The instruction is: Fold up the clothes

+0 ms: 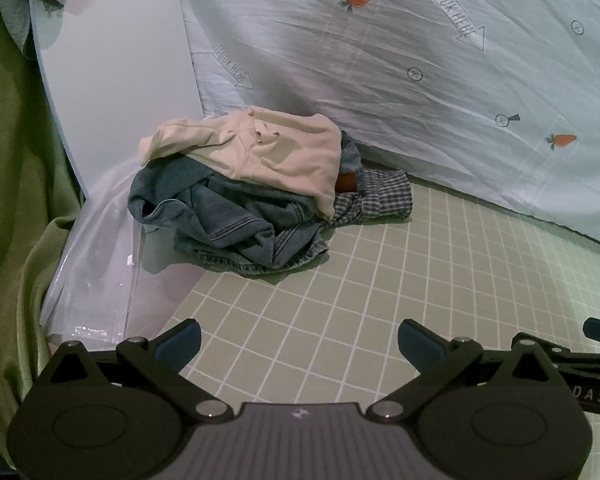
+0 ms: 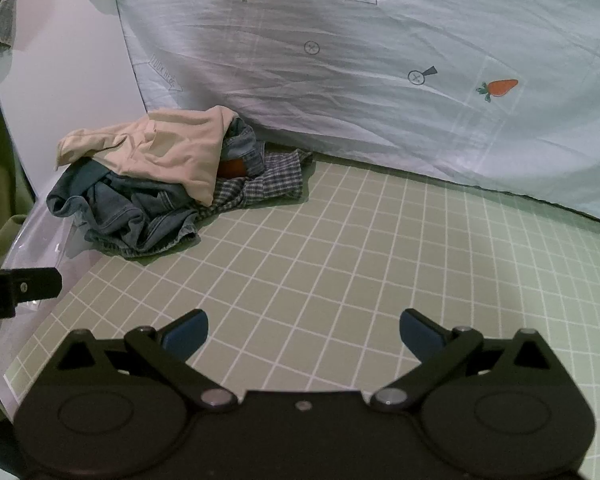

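A heap of clothes lies at the back left of the green grid mat (image 1: 379,280). A cream garment (image 1: 268,152) lies on top, crumpled blue denim (image 1: 236,224) under it, and a checked shirt (image 1: 375,200) at its right. The same heap shows in the right wrist view: cream garment (image 2: 160,152), denim (image 2: 132,216), checked shirt (image 2: 268,184). My left gripper (image 1: 299,342) is open and empty, well short of the heap. My right gripper (image 2: 303,334) is open and empty, to the right of the left one.
A pale sheet with carrot prints (image 1: 419,60) hangs behind the mat (image 2: 359,260). A white panel (image 1: 112,60) stands at the left, with clear plastic (image 1: 96,272) at its foot and green fabric (image 1: 12,200) further left. Part of the left gripper (image 2: 24,288) shows at the right view's left edge.
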